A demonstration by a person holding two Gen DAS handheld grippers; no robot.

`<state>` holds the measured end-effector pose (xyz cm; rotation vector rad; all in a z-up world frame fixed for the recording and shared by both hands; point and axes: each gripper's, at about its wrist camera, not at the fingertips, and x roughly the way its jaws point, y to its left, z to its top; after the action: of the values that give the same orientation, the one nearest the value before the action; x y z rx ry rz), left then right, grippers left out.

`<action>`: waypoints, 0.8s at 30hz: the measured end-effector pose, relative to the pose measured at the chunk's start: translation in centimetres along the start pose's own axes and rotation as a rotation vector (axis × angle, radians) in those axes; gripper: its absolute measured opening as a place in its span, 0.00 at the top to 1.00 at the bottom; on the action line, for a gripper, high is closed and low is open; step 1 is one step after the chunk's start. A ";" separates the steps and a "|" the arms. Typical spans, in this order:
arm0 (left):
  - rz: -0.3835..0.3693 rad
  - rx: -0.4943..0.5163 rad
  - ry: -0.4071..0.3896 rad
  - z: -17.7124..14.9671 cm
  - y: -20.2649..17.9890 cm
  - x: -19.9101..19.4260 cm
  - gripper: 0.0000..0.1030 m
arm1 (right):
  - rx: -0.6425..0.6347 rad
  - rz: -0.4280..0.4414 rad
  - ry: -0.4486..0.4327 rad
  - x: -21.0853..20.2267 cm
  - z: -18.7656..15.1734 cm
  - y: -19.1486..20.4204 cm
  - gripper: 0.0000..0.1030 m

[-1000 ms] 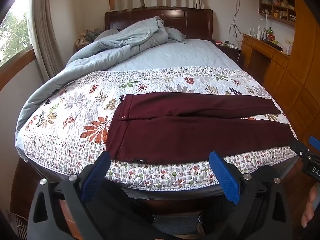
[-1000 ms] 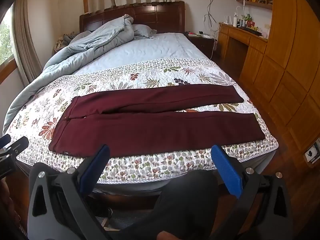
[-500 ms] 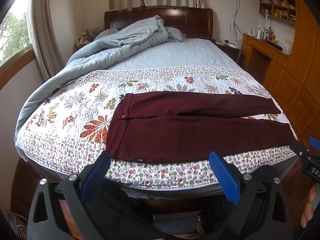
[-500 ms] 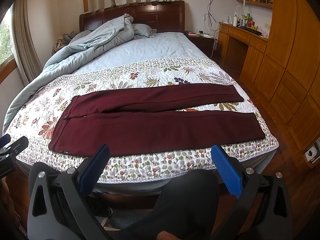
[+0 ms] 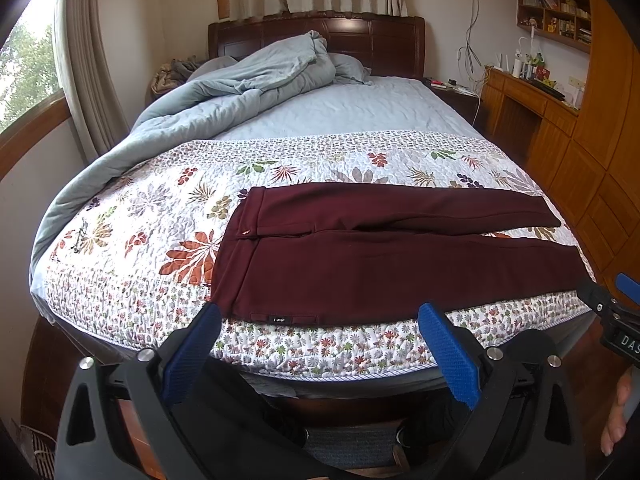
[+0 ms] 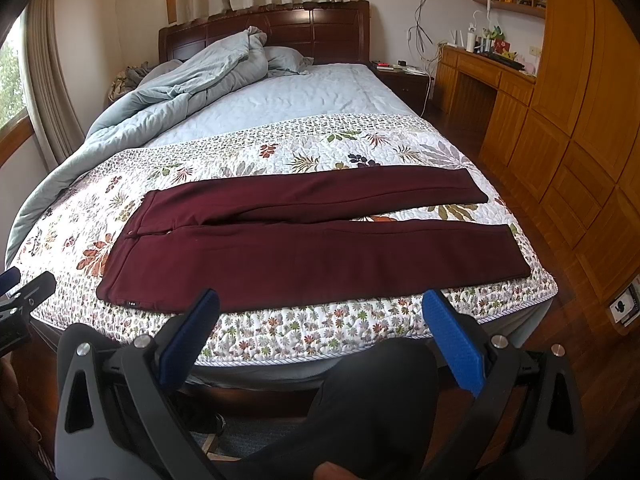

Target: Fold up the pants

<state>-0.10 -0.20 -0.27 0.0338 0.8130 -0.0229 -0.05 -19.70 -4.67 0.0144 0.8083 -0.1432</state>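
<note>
Lying flat, maroon pants (image 5: 384, 256), floral bedspread (image 5: 132, 240)

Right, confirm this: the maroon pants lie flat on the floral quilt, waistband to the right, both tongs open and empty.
Wrong on one count: in the right wrist view the waistband of the maroon pants lies to the left. They do lie flat on the floral quilt, with left tongs and right tongs open and empty.

One pair of maroon pants (image 5: 384, 256), two legs laid flat. One floral quilt (image 5: 132, 240). One grey-blue duvet (image 5: 240, 88). One dark wooden headboard (image 5: 376, 40). Two grippers: left gripper (image 5: 320, 344), right gripper (image 6: 320, 340); four blue pads (image 5: 448, 352).
</note>
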 end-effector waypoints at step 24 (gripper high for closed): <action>0.000 0.005 0.004 0.2 -0.2 0.0 0.04 | 0.001 -0.001 0.004 0.0 -0.1 -0.1 0.02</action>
<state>0.02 -0.37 -0.11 0.0382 0.8167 -0.0251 -0.13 -19.77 -4.80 0.0154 0.8126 -0.1446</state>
